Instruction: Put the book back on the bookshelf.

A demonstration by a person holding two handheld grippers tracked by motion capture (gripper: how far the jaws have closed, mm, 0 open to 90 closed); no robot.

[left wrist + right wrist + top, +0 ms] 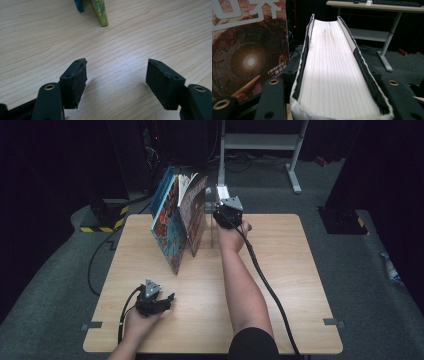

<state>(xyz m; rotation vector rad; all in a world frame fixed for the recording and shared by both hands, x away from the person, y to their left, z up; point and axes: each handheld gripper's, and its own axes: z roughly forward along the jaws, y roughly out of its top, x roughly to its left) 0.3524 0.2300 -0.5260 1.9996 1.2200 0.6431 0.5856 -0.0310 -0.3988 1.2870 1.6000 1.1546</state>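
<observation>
Right gripper view: I've got the right gripper (pixel 337 100) jaws straddling the book (pixel 334 75) upright at counter (pixel 280 270) rear, whether pinching I can't tell; thick, heavy, floppy covers, so grip mid-spine; left gripper (pixel 116 82) released, empty.

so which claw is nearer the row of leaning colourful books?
Right. The right claw is at the far end of the row of leaning colourful books, a book's page edge between its jaws. The left claw rests open near the wooden table's front edge.
</observation>
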